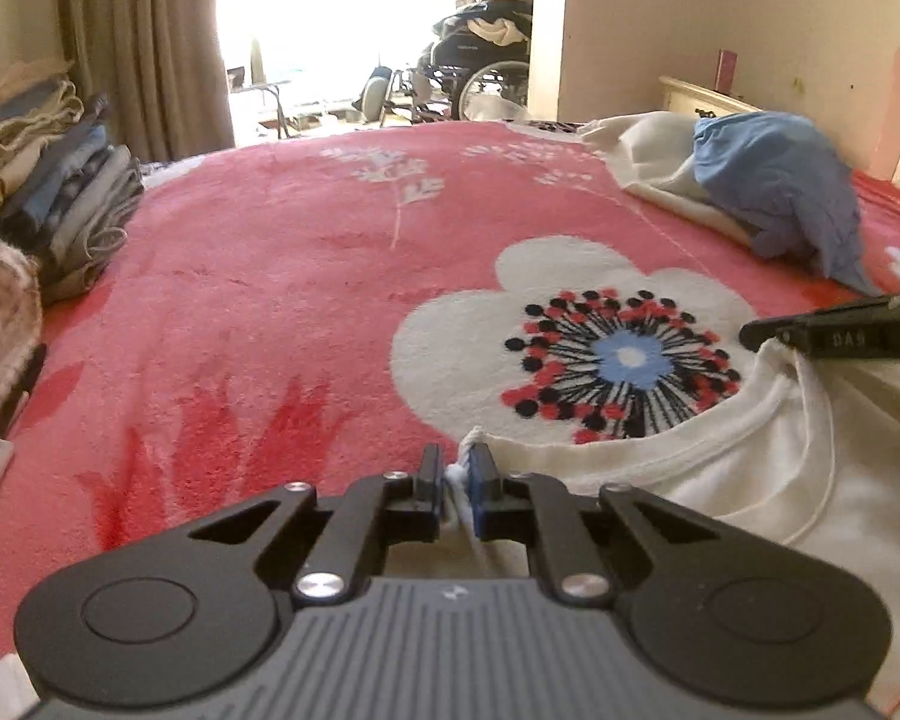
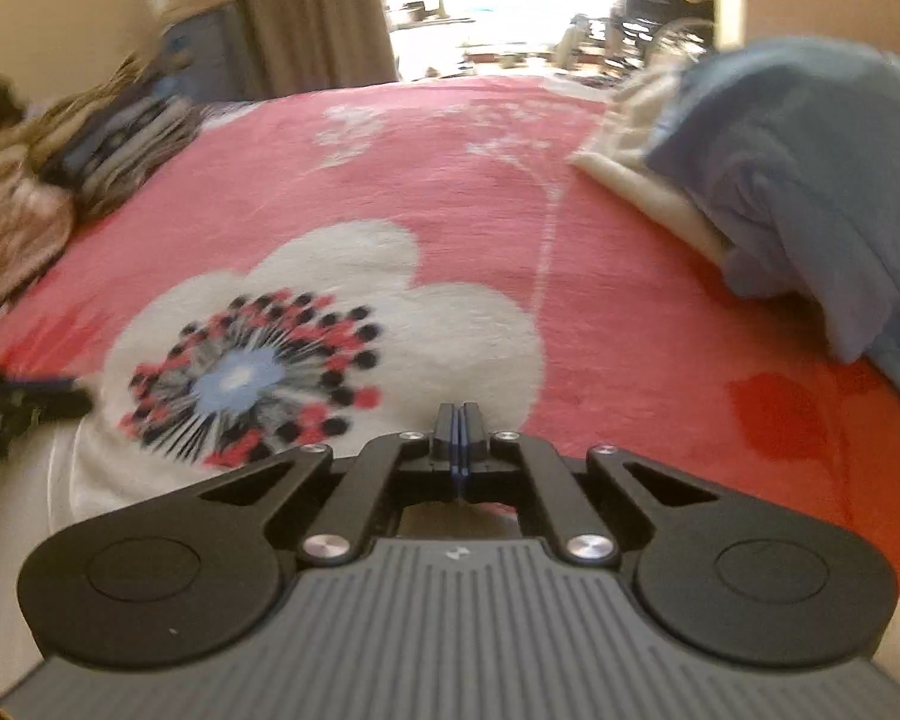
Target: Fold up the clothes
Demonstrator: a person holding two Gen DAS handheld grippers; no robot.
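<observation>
A: So, the white shirt (image 1: 720,480) lies flat at the near edge of the pink flower blanket (image 1: 270,300), neckline facing the big white flower. The left gripper (image 1: 457,471) pinches a small bit of the shoulder edge; white cloth shows between the two pads.

B: And the right gripper (image 2: 461,420)?

A: In its own cam the pads are pressed together, w/ no gap. I see no cloth between them there. From the left cam its black fingers (image 1: 810,330) reach in from the right and the tip sits at the other end of the collar, touching the fabric, I think.

B: What can go wrong?

A: Two things, imo. The left bite is thin, only the hem, so if both hands lift or pull apart, the edge can slip out. And if the right one closed on nothing, the shirt rises on one side only and bunches up.

B: Other diffs between views?

A: The left cam is sharp and shows the folded stack (image 1: 72,192), also the shirt itself. The right cam is blurred, shows only a strip of shirt at the left, but gives the blue garment (image 2: 810,180) on the cream cloth (image 2: 648,180) much bigger, well apart from the shirt.
</observation>
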